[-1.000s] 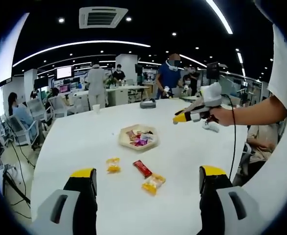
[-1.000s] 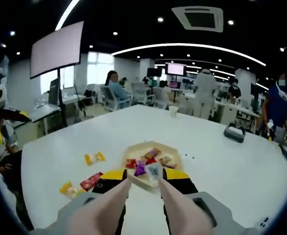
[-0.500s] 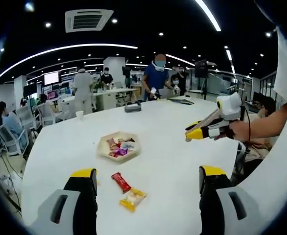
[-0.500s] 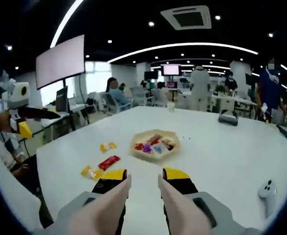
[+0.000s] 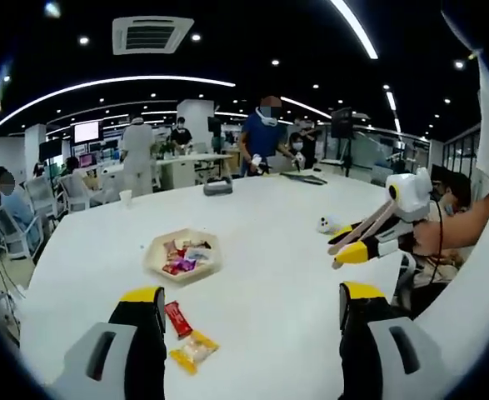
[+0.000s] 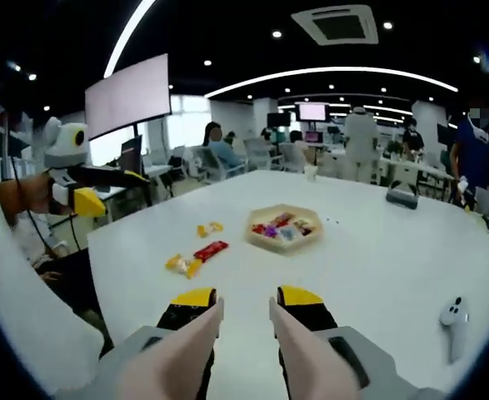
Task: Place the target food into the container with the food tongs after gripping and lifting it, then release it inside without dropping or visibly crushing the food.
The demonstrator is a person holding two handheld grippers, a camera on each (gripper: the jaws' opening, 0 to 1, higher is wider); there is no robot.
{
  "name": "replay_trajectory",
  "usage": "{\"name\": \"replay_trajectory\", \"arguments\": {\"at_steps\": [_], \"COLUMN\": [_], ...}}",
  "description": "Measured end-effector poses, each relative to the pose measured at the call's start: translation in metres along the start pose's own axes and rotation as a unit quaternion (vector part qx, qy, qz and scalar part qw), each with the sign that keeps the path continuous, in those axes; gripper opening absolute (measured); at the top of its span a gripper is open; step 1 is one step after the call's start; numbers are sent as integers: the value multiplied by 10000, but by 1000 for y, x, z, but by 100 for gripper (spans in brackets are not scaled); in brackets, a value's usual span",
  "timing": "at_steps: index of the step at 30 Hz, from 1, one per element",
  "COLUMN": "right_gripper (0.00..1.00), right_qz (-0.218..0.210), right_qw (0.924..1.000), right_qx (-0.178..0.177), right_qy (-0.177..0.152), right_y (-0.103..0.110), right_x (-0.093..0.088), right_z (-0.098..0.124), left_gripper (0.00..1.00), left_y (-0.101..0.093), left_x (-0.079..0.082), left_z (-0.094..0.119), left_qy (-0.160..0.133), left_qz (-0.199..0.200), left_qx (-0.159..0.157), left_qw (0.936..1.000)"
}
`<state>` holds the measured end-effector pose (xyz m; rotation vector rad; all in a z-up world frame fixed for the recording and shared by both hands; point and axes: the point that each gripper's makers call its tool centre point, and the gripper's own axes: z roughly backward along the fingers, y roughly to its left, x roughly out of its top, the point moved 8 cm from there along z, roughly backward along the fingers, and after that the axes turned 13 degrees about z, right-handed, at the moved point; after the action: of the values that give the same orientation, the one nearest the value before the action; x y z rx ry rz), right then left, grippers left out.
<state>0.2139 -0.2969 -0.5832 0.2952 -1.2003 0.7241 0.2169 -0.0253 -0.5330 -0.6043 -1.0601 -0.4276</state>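
Snacks [image 6: 196, 257] beyond open tongs [image 6: 242, 302] (untouched)

Tray's [image 5: 155, 261] sweets perhaps too small.

Right tool [image 6: 244, 304] farther back from the tray [image 6: 283, 230] than before.

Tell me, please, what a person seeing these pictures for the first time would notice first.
Probably the big white table with a shallow tray of bright wrapped snacks near its middle. Three loose snack packets lie beside it toward the left claw. The tongs rise from the bottom of the right gripper view, tips slightly apart and holding nothing.
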Motion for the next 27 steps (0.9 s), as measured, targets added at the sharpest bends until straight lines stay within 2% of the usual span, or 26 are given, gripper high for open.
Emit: {"name": "replay_trajectory", "arguments": {"at_steps": [3,8,9,11,17,20,24,27], "right_gripper": [28,29,29,29,29,29,29,29], "right_qz": [-52,-31,28,31,-21,-64,-60,-77], "right_qw": [10000,9998,9998,9998,9999,9997,9988,9985], "right_qx": [4,171,194,206,82,124,25,10], "right_qy": [-18,-4,51,61,122,215,493,549], "right_y": [0,12,18,24,42,55,69,74], "right_x": [-1,4,6,11,28,35,40,41], "right_z": [7,4,2,-5,-36,-61,-87,-98], "left_gripper": [86,86,86,86,85,85,85,85], "left_y": [-5,2,12,21,53,72,90,97], "left_x": [-2,-4,-6,-6,-6,-9,-14,-17], "left_z": [4,16,24,29,55,71,87,93], "left_qy": [-12,50,80,103,100,109,70,90], "left_qz": [66,64,110,100,133,126,211,229], "left_qx": [46,161,193,188,172,239,204,201], "left_qw": [10000,9998,9997,9997,9997,9996,9995,9995]}}
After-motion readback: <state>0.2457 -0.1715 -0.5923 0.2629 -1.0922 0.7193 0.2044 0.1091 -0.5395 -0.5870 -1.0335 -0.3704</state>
